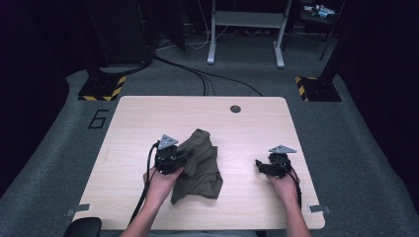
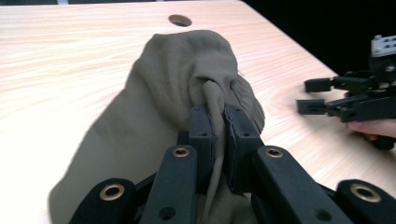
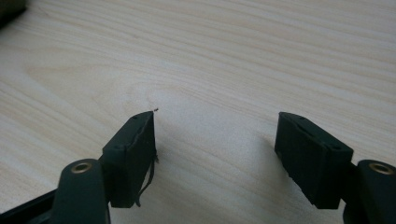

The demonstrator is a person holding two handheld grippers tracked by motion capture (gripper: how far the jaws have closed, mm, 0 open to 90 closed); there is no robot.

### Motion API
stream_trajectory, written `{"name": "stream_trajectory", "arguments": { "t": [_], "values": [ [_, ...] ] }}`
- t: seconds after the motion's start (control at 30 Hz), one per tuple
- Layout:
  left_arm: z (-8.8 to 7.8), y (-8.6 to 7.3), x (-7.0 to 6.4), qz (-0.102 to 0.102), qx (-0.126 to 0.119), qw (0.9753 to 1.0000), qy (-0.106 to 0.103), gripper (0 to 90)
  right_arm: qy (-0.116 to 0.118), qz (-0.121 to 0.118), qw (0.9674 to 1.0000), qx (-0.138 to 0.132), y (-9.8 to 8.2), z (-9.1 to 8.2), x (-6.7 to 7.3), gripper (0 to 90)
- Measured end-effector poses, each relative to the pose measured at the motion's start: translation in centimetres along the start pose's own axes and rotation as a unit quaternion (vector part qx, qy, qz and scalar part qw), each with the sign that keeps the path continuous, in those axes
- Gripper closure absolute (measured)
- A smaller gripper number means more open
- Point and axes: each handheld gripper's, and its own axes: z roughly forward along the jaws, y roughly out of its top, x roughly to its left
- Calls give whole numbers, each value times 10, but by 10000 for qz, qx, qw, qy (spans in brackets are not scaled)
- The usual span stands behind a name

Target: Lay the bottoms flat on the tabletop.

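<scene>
1. My left gripper point(image 2: 215, 128) is clenched on a ridge of the olive cloth point(image 2: 187, 88); the pads pinch a thin fold near its right edge, so a lift would drag the rest up by that one seam.
2. The cloth point(image 1: 200, 165) sits crumpled mid-table, a bit left of centre, bunched from the near edge toward the far side. Grip is at its left-near part in the high view, where my left gripper point(image 1: 170, 158) meets it.
3. Pinching a raised fold rather than flat fabric makes sense: the jaws get something to bite, and the table point(image 1: 257, 133) is not scraped.
4. My right gripper point(image 3: 215, 149) is released, jaws wide apart over bare wood, nothing between them. It waits to the right of the cloth, well apart, probably ready to take a second corner.
5. In the high view the right gripper point(image 1: 260, 165) points left toward the cloth.
6. Hard to tell: what garment this is; no hem, sleeve or label readable. Layers under the bunch are hidden.
7. The near part of the cloth is covered by my own jaws in the left gripper view.
8. A thread hangs off my right gripper's left pad point(image 3: 133, 149); origin unclear.
9. The table hole point(image 1: 235, 108) at the far side is unused.
</scene>
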Motion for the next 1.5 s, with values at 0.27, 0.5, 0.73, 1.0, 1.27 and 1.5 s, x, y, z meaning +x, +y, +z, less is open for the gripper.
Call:
{"name": "stream_trajectory", "arguments": {
  "t": [0.27, 0.5, 0.73, 1.0, 1.27, 1.5],
  "values": [
    [-7, 8, 40, -140, 88, 9998, 69, 827, 0, -1, 10000, -1, 0, 0, 0, 282],
    [-7, 9, 85, -230, 268, 9991, 235, 828, 2, -2, 10000, 0, 0, 0, 0, 282],
    [-4, 2, 128, -587, 315, 9977, 153, 827, 7, -11, 10000, -5, 0, 0, 0, 283],
    [6, -8, 160, -772, 317, 9942, 681, 822, 26, -21, 10000, -7, 0, 0, 0, 292],
    [14, -12, 169, -565, 328, 9938, 901, 812, 48, -76, 10000, -19, 1, 0, 1, 301],
    [23, -17, 182, -295, 370, 9931, 1071, 795, 55, -56, 10000, -13, 1, 1, 2, 315]
  ]
}}
